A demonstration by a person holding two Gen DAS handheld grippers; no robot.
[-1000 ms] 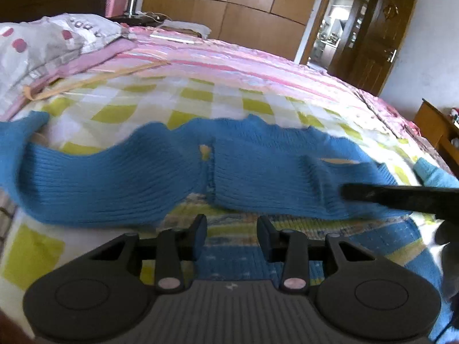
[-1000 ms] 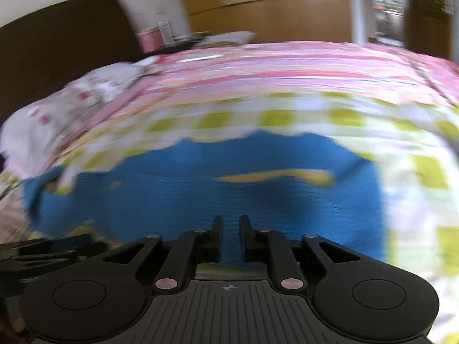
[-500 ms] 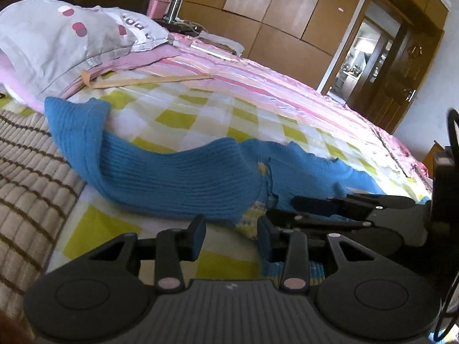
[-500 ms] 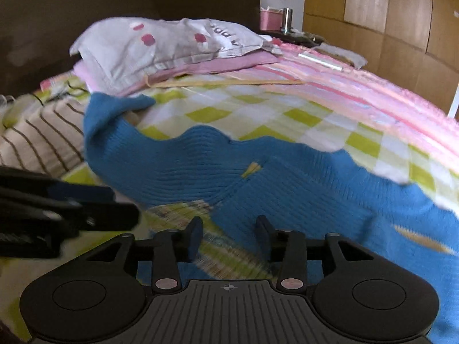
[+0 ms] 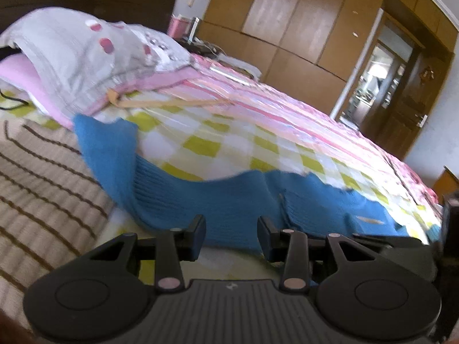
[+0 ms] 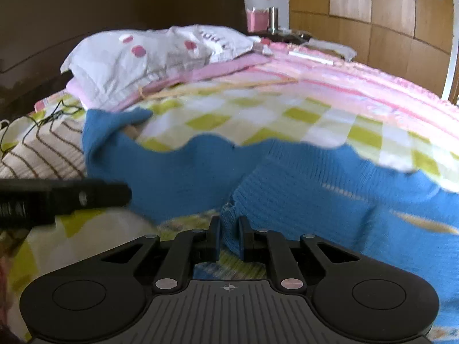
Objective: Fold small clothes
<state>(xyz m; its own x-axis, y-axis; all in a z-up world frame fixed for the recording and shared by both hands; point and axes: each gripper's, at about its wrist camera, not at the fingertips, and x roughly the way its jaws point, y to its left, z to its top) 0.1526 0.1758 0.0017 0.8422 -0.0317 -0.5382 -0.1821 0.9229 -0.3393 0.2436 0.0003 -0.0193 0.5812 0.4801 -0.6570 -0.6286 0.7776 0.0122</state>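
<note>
A blue knit garment (image 5: pixel 229 200) lies spread across the checked bedsheet (image 5: pixel 229 140), one sleeve end (image 5: pixel 97 134) reaching toward the pillows. My left gripper (image 5: pixel 231 236) is open at the garment's near hem, a bit of blue knit between its fingers without being pinched. In the right wrist view the left gripper (image 6: pixel 123 196) shows side-on at the left, over the same hem. My right gripper (image 6: pixel 229 236) is closing its jaws, and a corner of the blue garment (image 6: pixel 315 200) fills the narrow gap between the pads.
A grey-white pillow with pink dots (image 5: pixel 86 48) lies on a pink one at the headboard end. A beige brown-striped cloth (image 5: pixel 43 195) covers the near left. Pink striped bedding (image 5: pixel 287 106) runs to the far side, with wooden wardrobes (image 5: pixel 287 28) and a door (image 5: pixel 401 109) behind.
Both views swung toward the pillow end of the bed. The right gripper's jaws widened half a second ago and now have narrowed onto the garment's corner. The left jaws kept their width.
</note>
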